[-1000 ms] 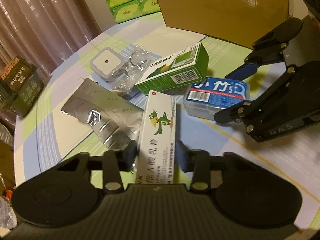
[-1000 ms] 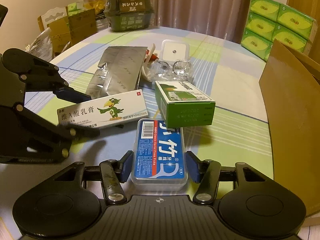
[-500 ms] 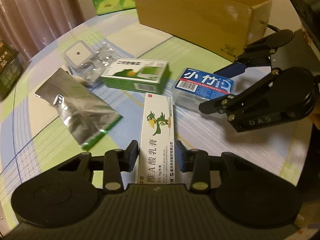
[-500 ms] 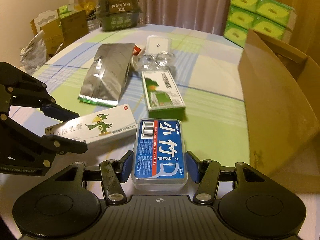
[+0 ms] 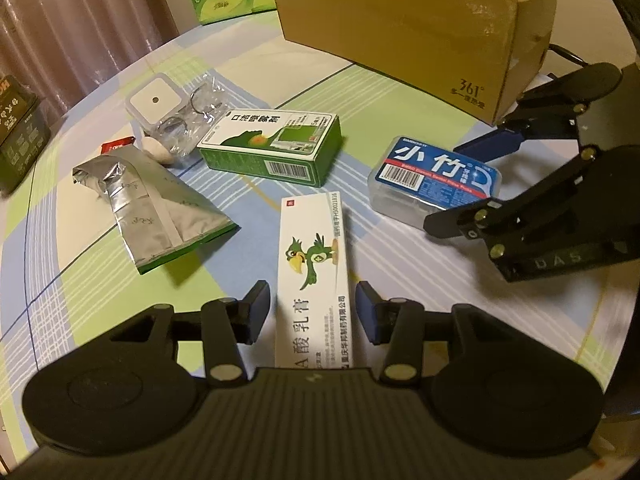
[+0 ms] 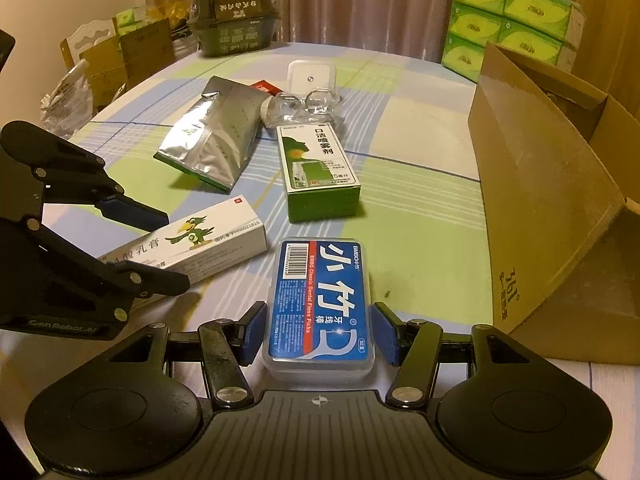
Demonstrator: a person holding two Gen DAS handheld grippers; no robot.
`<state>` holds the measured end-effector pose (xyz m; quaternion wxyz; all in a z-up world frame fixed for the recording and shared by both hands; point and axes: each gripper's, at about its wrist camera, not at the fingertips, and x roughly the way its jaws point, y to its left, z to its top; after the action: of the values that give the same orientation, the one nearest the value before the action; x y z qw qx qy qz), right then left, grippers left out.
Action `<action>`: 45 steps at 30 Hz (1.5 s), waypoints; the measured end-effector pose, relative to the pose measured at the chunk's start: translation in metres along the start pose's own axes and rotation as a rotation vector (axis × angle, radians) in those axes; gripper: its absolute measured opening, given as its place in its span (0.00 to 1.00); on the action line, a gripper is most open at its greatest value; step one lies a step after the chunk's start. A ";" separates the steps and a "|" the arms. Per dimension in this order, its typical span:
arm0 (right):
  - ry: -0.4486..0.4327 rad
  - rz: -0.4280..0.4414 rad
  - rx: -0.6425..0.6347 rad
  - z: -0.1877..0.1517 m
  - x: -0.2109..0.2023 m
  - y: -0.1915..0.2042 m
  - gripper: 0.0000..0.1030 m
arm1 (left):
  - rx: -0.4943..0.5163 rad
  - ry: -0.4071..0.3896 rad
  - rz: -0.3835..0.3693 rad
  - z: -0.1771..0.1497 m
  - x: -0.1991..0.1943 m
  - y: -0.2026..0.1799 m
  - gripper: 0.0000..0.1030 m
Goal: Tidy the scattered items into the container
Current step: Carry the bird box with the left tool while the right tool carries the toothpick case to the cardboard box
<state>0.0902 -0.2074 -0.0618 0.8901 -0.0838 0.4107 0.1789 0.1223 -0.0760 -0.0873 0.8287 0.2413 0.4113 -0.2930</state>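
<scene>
Your left gripper (image 5: 316,312) straddles the near end of the white ointment carton (image 5: 314,272) lying on the counter (image 5: 400,264); its jaws are opening, with a visible gap on both sides, so nothing is gripped. Your right gripper (image 6: 318,334) brackets the blue-lidded floss-pick case (image 6: 320,304), jaws opening slightly, pads just beside its long sides; it also lies flat. The carton is light, thin card that dents, so pinch its long edges gently; the plastic case is stiff and smooth, so grip mid-length to stop it slipping. I count one carton, one floss case, one green spray box (image 5: 272,148), one foil pouch (image 5: 148,204), one white square case (image 5: 154,102), one clear crinkly packet (image 5: 196,120), and one cardboard box (image 5: 404,32) as container.
</scene>
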 end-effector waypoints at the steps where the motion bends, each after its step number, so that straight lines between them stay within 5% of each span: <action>1: 0.001 -0.001 -0.002 0.000 0.001 0.000 0.55 | 0.000 0.001 0.000 0.000 0.001 0.000 0.41; 13: 0.007 0.002 0.003 0.003 0.007 -0.002 0.62 | -0.025 0.006 -0.004 -0.001 0.004 0.000 0.34; 16: 0.003 -0.001 0.004 0.003 0.005 -0.002 0.52 | -0.053 0.009 -0.006 -0.002 0.003 0.002 0.33; 21: -0.002 -0.005 0.005 0.004 0.000 -0.001 0.52 | -0.079 -0.001 -0.005 -0.001 -0.006 0.004 0.32; 45: -0.230 -0.077 0.023 0.036 -0.088 -0.016 0.51 | -0.137 -0.129 0.037 0.030 -0.063 -0.007 0.32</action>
<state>0.0690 -0.2339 0.0286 0.9385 -0.0681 0.3043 0.1485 0.1030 -0.0826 -0.0199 0.8733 0.1725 0.3716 -0.2638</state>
